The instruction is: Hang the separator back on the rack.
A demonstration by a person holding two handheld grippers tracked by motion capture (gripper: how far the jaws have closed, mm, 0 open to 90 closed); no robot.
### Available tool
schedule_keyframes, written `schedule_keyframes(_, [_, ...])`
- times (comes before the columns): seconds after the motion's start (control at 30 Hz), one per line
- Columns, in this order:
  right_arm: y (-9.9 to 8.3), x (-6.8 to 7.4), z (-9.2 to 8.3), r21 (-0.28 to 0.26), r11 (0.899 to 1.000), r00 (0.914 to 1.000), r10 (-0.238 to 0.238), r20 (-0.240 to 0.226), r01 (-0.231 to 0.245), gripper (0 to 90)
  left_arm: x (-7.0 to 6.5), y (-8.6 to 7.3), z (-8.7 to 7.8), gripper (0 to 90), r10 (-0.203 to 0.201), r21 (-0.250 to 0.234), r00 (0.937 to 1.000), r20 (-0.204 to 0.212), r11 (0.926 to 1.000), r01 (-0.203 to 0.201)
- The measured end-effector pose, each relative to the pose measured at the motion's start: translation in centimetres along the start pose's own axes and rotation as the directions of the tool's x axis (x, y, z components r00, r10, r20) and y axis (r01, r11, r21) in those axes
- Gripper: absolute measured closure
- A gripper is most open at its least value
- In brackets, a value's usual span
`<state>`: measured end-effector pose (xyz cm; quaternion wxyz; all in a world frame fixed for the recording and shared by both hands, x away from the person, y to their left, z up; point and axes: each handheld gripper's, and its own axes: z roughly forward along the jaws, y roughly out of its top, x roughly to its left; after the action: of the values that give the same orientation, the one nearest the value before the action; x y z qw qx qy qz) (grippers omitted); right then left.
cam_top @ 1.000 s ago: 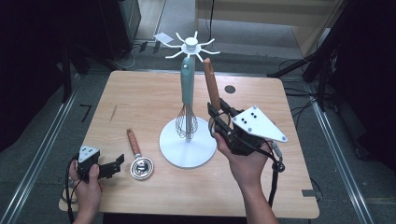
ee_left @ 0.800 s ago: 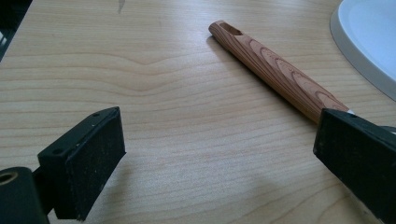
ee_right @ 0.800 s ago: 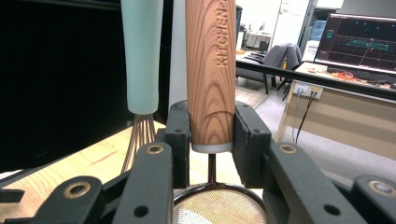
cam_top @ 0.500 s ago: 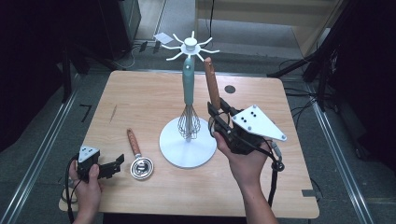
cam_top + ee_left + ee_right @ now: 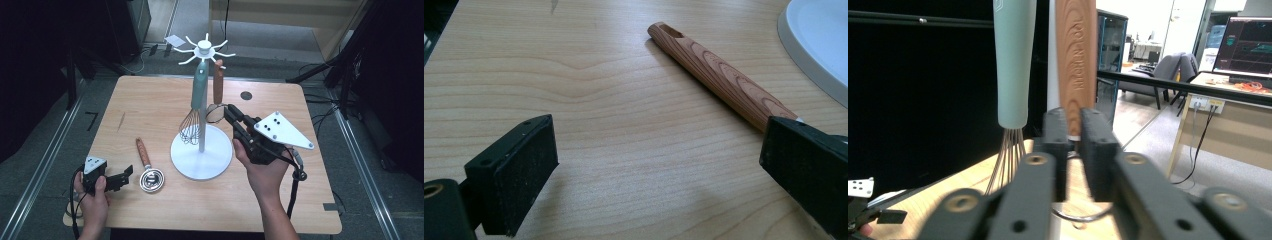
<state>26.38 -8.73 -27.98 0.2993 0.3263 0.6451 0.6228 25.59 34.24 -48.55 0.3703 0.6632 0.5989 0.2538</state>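
Far left, near the table's (image 5: 150,105) front edge, we are seeing the left gripper (image 5: 125,177) sitting low in the person's left hand (image 5: 92,200). Its jaws are standing wide apart and are gripping nothing. In the left gripper view only bare wood is lying between the pads, and the scoop's handle is passing just behind the right-hand pad. The scoop (image 5: 147,167) is lying flat just right of that gripper. Its metal bowl is pointing toward the person and its wooden handle is angling away. Next, at the table's middle, the white stand (image 5: 200,160) is standing upright on its round base, with hooks spreading from its top. A whisk (image 5: 192,125) with a pale green handle is hanging on the pole's left side, its wires dangling just above the base. On the pole's right, the skimmer (image 5: 218,85) is hanging by its wooden handle, with its wire loop below. The right gripper (image 5: 226,111) is reaching in level from the right. Its jaws have just been closing and are now standing all but together. They are pinching the skimmer's thin metal neck just under the wood, as the right gripper view is showing. The right hand (image 5: 265,175) is holding that gripper above the table, with the grey plate (image 5: 280,130) on top. Its cable (image 5: 295,185) is trailing back over the front edge.
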Motion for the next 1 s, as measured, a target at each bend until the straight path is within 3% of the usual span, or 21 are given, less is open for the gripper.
schedule_keyframes(0.43, [1.0, -1.0, 1.3, -0.030, 0.999, 0.9993, 0.030, 0.022, -0.030, 90.0, 0.0, 0.0, 0.0, 2.3, 0.000, 0.001, 1.0000, 0.000, 1.0000, 0.000])
schedule_keyframes(0.6, [1.7, -1.3, 2.2, -0.038, 0.999, 0.9993, 0.025, 0.027, -0.024, 90.0, 0.0, 0.0, 0.0, 2.3, -0.001, 0.003, 1.0000, 0.001, 1.0000, 0.001])
schedule_keyframes(0.73, [2.1, -1.7, 2.9, -0.062, 0.998, 0.9982, 0.014, 0.057, -0.011, 90.0, 0.0, 0.0, 0.0, 2.3, -0.001, 0.001, 1.0000, 0.002, 1.0000, 0.001])
schedule_keyframes(1.0, [2.9, -1.7, 4.0, -0.069, 0.998, 0.9998, 0.007, 0.020, -0.006, 90.0, 0.0, 0.0, 0.0, 2.3, -0.002, 0.001, 1.0000, 0.006, 1.0000, 0.002])
